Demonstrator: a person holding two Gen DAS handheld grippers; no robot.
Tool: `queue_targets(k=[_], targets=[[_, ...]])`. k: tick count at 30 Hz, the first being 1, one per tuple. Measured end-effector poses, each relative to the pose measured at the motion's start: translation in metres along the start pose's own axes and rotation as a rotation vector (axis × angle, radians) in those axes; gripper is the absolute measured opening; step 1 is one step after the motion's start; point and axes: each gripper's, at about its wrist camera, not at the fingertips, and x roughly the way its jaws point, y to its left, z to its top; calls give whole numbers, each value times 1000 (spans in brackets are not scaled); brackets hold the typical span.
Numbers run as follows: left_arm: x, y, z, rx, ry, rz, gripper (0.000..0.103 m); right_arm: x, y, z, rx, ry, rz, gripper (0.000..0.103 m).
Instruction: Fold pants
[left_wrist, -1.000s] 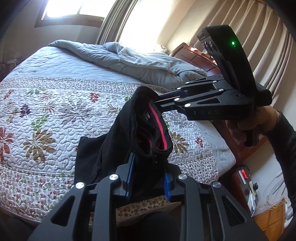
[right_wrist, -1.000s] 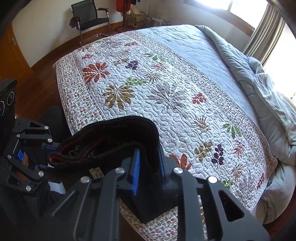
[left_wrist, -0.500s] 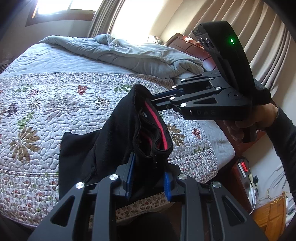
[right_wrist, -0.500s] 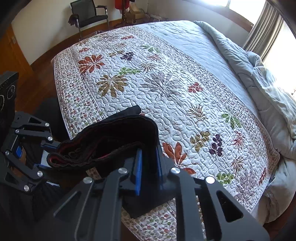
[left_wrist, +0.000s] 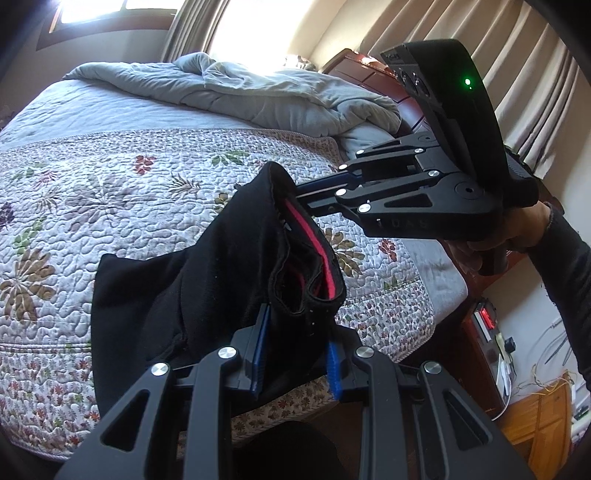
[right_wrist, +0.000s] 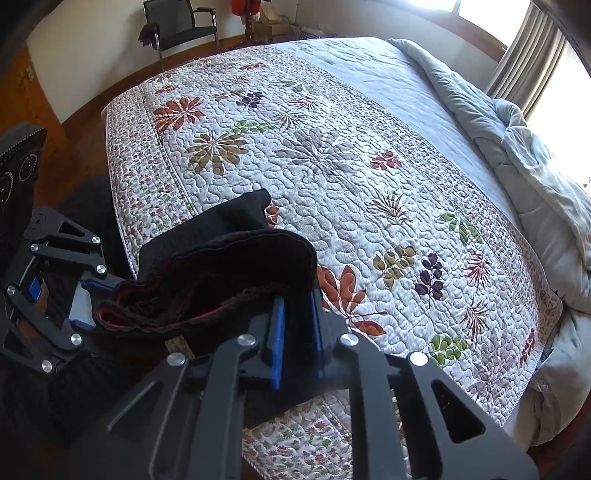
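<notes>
Both grippers carried pants (left_wrist: 207, 295) further over quilt (left_wrist: 92, 177).

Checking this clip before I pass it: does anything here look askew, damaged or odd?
Nothing looks damaged. The black pants hang bunched, waistband gaping, between the left gripper and right gripper, with part draped on the floral quilt. The grey duvet lies rumpled by the headboard.

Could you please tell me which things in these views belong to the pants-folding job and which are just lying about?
Part of the job:
- black pants, held up by the waistband
- left tongs, shut on the pants
- right tongs, shut on the pants
- floral quilt, under the hanging pants

Just lying about:
- rumpled grey duvet
- black chair
- curtains
</notes>
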Motion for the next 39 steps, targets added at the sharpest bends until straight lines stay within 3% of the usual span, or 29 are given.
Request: queue_targets(k=[9, 13, 19, 21, 28, 31, 33, 34, 35, 38, 39], targets=[[35, -7, -5, 4, 56, -18, 26, 14, -15, -26, -10, -9, -4, 11], [54, -7, -8, -4, 95, -18, 26, 19, -23, -36, -4, -37, -3, 0], [92, -5, -25, -16, 176, -32, 26, 28, -47, -50, 86, -60, 36, 0], [103, -6, -31, -21, 201, -36, 26, 36, -53, -60, 145, -63, 61, 0], [121, -3, -41, -25, 231, -42, 26, 59, -77, -119, 557, -112, 245, 6], [125, -1, -42, -38, 226, -54, 26, 70, -80, -157, 737, -143, 309, 13], [130, 1, -43, -56, 227, -62, 26, 76, -80, -177, 844, -159, 360, 26], [130, 1, -43, -61, 224, -65, 26, 83, -80, -193, 952, -153, 418, 56], [130, 0, -44, -58, 219, -69, 26, 88, -80, -204, 1028, -154, 458, 75], [134, -4, -47, -26, 225, -56, 27, 98, -76, -230, 1218, -207, 639, 82], [142, -7, -50, 2, 266, -44, 31, 101, -76, -236, 1263, -219, 682, 84]])
